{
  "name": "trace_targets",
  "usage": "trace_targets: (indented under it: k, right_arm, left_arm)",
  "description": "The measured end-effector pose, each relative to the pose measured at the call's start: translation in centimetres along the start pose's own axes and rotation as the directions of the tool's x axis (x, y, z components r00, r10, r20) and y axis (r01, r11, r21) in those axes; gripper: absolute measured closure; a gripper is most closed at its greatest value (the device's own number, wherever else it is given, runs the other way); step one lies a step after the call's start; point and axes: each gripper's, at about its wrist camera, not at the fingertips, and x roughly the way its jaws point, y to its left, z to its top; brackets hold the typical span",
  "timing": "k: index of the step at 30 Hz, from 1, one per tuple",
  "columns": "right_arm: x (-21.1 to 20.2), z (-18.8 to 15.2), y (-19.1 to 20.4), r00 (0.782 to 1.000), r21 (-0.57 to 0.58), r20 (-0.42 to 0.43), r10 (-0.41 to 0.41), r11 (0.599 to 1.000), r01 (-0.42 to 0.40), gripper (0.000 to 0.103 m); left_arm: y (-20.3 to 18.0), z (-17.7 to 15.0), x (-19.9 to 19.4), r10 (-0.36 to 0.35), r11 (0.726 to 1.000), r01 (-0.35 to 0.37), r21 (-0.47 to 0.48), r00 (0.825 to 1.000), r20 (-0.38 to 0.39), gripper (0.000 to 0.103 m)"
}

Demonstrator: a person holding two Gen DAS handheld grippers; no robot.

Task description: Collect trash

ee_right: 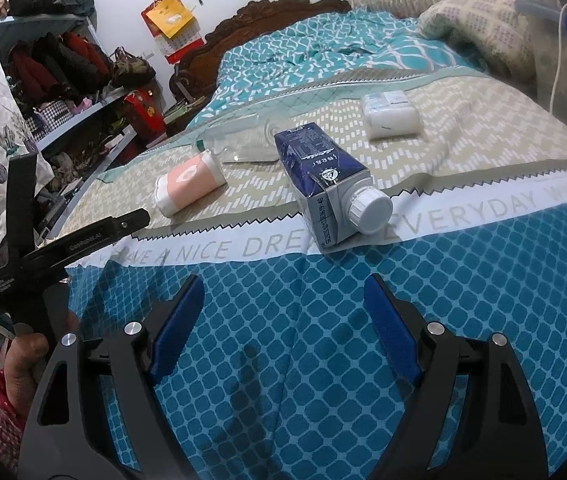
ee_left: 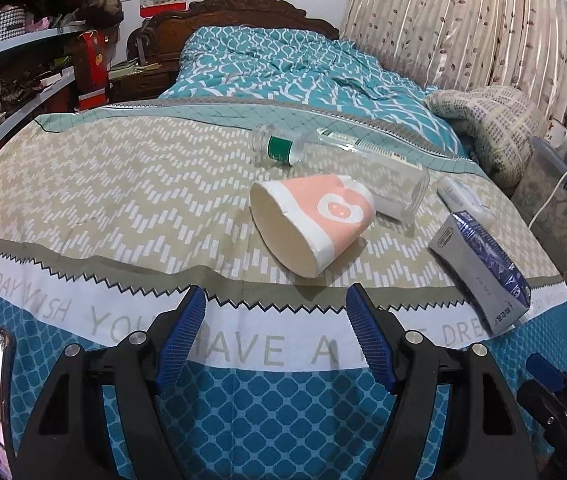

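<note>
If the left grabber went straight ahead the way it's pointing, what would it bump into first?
Most likely the pink paper cup, lying on its side on the bedspread straight ahead of the open left gripper. Its open mouth faces the fingers. The clear plastic bottle lies behind it. Depth is hard to judge in a fisheye view.

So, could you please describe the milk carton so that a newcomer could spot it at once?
On the bed, find the grey zigzag sheet. The carton lies on its side at the sheet's near edge, apart from the pink cup. It alone is dark blue and boxy, with a white screw cap.
</note>
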Motion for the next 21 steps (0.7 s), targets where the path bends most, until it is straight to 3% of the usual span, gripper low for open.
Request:
trace_targets:
  k: [21]
  right_arm:
    - [1.6,0.3,-1.0,0.997,0.054,-0.072,0.014,0.998,-0.01,0.02]
  left_arm:
    - [-0.1,0.0,0.8,-0.018,1.0,0.018,-0.006,1.0,-0.025,0.034]
